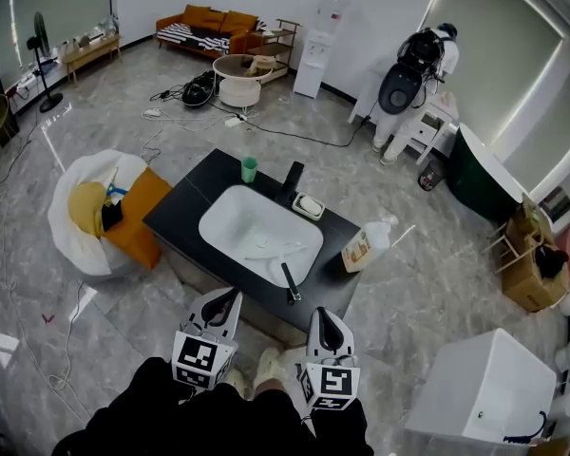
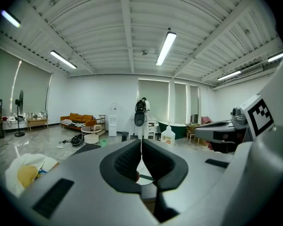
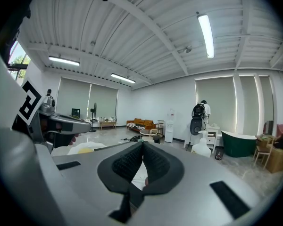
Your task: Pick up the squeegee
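Note:
The squeegee (image 1: 284, 271) lies at the near edge of the white sink (image 1: 230, 220), its black handle over the rim and pointing toward me, its pale blade inside the basin. The sink is set in a black counter (image 1: 185, 211). My left gripper (image 1: 230, 302) hangs just short of the counter's near edge, left of the handle, shut with nothing in it. My right gripper (image 1: 322, 318) is beside it, right of the handle, also shut and empty. In the left gripper view (image 2: 141, 155) and the right gripper view (image 3: 142, 160) the pads meet with no gap.
On the counter stand a green cup (image 1: 250, 168), a black flat item (image 1: 293, 175), a soap dish (image 1: 309, 206) and a pump bottle (image 1: 366, 246). A white beanbag (image 1: 84, 242) lies left, a white box (image 1: 489, 383) right. A person (image 1: 413, 74) stands far back.

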Demonstrator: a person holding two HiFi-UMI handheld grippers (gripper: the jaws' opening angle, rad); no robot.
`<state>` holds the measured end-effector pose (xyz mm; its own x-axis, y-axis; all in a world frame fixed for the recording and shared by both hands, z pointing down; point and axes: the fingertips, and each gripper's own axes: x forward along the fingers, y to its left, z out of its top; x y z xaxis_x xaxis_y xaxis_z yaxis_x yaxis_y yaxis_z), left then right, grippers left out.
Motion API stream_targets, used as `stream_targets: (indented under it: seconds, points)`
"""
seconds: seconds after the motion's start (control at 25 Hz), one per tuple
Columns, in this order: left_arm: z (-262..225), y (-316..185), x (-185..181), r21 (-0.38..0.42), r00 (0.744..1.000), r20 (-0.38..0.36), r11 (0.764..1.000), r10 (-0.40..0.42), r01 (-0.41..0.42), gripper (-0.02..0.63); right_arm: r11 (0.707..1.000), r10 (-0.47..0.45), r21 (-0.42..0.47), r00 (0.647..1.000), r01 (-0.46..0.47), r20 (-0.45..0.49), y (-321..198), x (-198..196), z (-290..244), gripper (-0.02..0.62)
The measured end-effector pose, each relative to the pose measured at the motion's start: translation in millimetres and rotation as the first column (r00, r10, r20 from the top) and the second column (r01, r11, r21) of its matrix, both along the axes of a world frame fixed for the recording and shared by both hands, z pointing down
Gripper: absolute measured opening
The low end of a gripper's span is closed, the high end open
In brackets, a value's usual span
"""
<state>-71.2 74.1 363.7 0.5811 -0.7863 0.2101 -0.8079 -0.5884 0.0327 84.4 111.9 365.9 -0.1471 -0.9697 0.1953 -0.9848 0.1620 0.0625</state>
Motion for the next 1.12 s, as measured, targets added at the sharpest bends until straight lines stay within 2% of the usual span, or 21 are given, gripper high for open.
stream_targets:
  seconds: [0.32,0.6,0.88,1.12]
  points:
    - [7.6,-43.6,-8.6,-0.015,0.999,0.004,0.999,-0.034,0.034,0.028,0.999,-0.038,-0.011,0.999,0.038,0.003,-51.2,-9.8,7.5,0.017]
    - [21.9,-96.2,2.6,-0.040,0.998,0.011,0.997,-0.065,0.065,0.028,0.997,-0.067,-0.035,0.998,0.067,0.011,-111.7,2.7,20.2,0.017]
    - [54.3,-160.8,12.4,-0.111,0.995,0.028,0.989,-0.100,0.102,0.028,0.989,-0.099,-0.111,0.995,0.101,0.018,-181.5,12.6,52.8,0.017]
    - [93.6,-204.4,19.9,-0.180,0.992,0.046,0.975,-0.121,0.128,0.028,0.971,-0.143,-0.192,0.989,0.145,0.025,-235.7,16.0,92.3,0.017]
